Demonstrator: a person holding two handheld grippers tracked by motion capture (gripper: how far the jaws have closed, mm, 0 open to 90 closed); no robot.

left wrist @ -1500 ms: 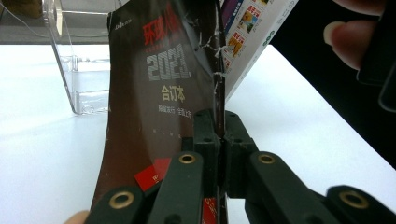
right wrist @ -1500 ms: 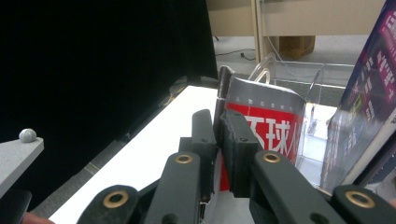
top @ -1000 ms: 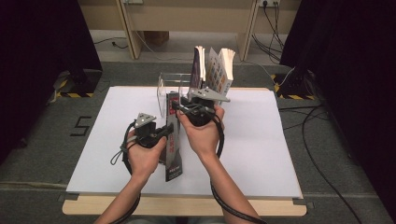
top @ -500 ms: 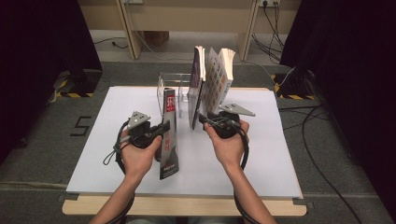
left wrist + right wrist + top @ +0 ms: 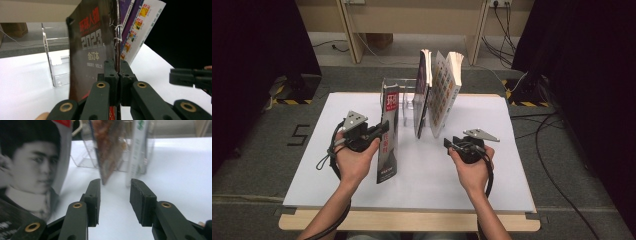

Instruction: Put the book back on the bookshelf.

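Clamped on the near edge of a dark magazine (image 5: 92, 55), the jaws of our left gripper (image 5: 117, 75) hold it upright, and in the left gripper view the pads press on it from both sides with no gap between them. Seen from above, that magazine (image 5: 388, 132) stands on edge over the white table (image 5: 337, 170), left of centre, reaching from the left gripper (image 5: 377, 134) toward the far side, where its far end sits by a clear plastic rack (image 5: 408, 102). Our right gripper (image 5: 447, 143) rests low over the table to the right, well apart from the magazine, its jaws parted with nothing between them; in the right gripper view we see bare white table in the gap (image 5: 115, 202). Two more magazines stand in the rack: a dark one (image 5: 422, 92) and, just right of it, a pale one with colourful squares (image 5: 445, 90) that leans to the right. Both are near the far middle of the table, and the right gripper points toward their near lower corners without touching them. From the right gripper view the held magazine's other cover (image 5: 30, 170) shows at the left, bearing a black-and-white portrait
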